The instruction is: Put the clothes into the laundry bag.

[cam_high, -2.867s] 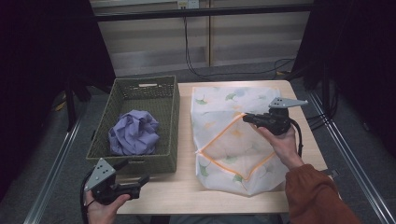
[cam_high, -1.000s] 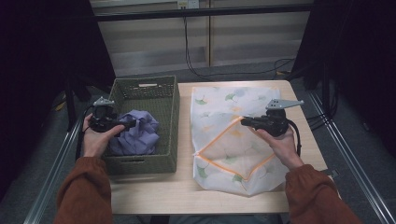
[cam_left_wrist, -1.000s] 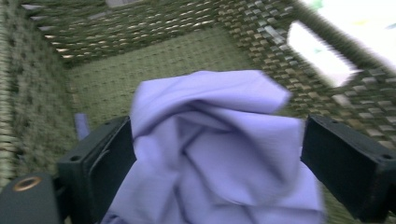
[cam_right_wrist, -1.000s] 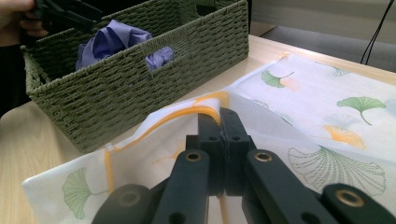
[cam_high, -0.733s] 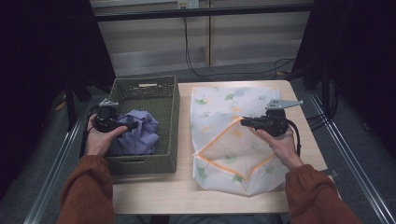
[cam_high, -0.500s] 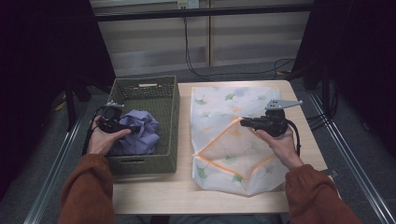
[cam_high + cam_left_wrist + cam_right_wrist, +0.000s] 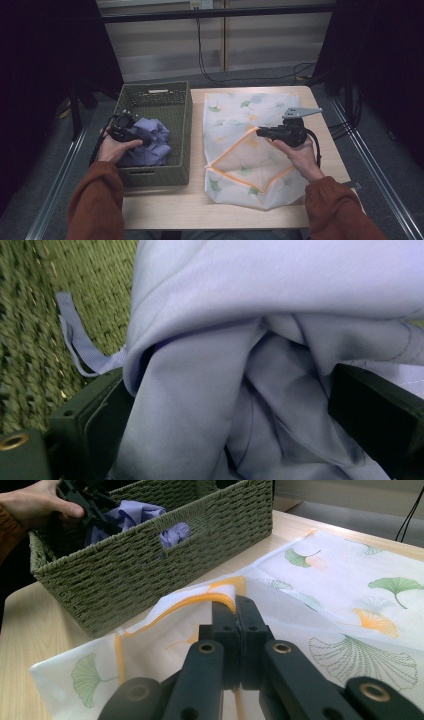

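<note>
Lavender garment (image 7: 148, 145) sits bunched between the left tongs' (image 7: 131, 134) spread jaws in the wicker basket (image 7: 181, 131); right tongs (image 7: 261, 132) pinch the laundry bag's (image 7: 235, 117) opening.

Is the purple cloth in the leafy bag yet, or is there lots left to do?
Not yet. Done: the right gripper is shut on the orange-trimmed edge of the laundry bag, lifting its opening. In hand: the left gripper is down in the green basket, its jaws around the purple cloth, apparently not yet closed. Left: probably grabbing the cloth, lifting it out and putting it in the bag.
</note>
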Demonstrator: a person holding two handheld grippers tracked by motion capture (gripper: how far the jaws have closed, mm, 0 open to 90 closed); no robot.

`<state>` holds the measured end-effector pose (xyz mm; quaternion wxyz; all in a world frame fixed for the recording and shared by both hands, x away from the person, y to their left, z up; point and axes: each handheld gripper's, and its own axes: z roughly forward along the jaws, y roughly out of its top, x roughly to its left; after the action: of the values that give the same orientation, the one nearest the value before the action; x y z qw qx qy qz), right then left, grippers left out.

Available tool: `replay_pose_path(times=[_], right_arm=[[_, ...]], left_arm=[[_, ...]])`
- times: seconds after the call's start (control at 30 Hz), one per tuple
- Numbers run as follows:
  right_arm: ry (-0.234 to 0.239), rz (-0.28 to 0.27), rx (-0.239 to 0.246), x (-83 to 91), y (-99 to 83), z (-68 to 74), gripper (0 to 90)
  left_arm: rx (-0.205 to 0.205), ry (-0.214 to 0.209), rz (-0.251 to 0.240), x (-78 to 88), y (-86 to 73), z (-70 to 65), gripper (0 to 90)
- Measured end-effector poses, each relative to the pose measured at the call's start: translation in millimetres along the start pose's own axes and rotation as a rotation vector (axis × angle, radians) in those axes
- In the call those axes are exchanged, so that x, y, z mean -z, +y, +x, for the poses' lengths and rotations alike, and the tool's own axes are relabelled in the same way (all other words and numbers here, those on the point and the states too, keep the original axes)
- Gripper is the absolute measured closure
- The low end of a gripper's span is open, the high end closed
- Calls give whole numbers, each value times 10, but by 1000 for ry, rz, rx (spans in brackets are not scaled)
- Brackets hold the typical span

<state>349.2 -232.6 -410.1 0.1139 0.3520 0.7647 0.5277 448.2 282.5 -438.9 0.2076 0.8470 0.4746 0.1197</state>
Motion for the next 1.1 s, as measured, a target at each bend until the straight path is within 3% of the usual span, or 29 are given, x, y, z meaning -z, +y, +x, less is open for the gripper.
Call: replay_pose_path(times=[0.03, 0.17, 0.23, 0.3, 0.33, 0.47, 0.63, 0.7, 0.73, 0.8, 0.87, 0.93, 1.0, 1.03, 1.07, 1.1], right_arm=[[1, 1, 3, -3, -1, 1, 897], [0, 2, 1, -6, -1, 6, 897], [0, 2, 2, -7, -1, 7, 897], [-3, 6, 5, -6, -2, 6, 896], [-3, 5, 8, -3, -1, 5, 897], [-4, 5, 8, -1, 2, 11, 896], [-2, 11, 14, -23, -4, 21, 896], [-3, 12, 16, -23, -4, 20, 896], [-5, 13, 16, -21, -4, 21, 896], [-7, 13, 15, -14, -2, 20, 896], [-9, 13, 13, -10, -2, 19, 896], [-8, 12, 13, -9, -1, 21, 896], [-8, 13, 15, -10, 0, 24, 896], [-8, 13, 16, -10, 0, 23, 896], [-7, 13, 16, -9, -1, 21, 896], [-7, 12, 14, -9, -1, 19, 896]], left_arm=[[-3, 4, 35, -32, 7, -4, 39], [8, 8, 58, -93, 11, -11, 41], [-16, 27, 85, -125, 13, 1, 41], [1, 58, 101, -175, -6, -25, 38], [-16, 52, 108, -167, 2, -6, 38], [-17, 60, 126, -212, -16, -39, 32], [-33, 37, 190, -291, -28, 7, 0], [-21, 33, 189, -296, -29, 7, 0], [-35, 39, 193, -304, -29, 8, 0], [-16, 8, 191, -321, -53, -9, 0], [-56, -19, 189, -338, -64, 10, 0], [-54, -30, 209, -344, -54, 18, 0], [-25, -32, 248, -341, -35, 7, 1], [-13, -31, 245, -339, -29, -6, 13], [-39, -40, 255, -322, -12, -1, 34], [-35, -56, 249, -307, -7, -13, 85]])
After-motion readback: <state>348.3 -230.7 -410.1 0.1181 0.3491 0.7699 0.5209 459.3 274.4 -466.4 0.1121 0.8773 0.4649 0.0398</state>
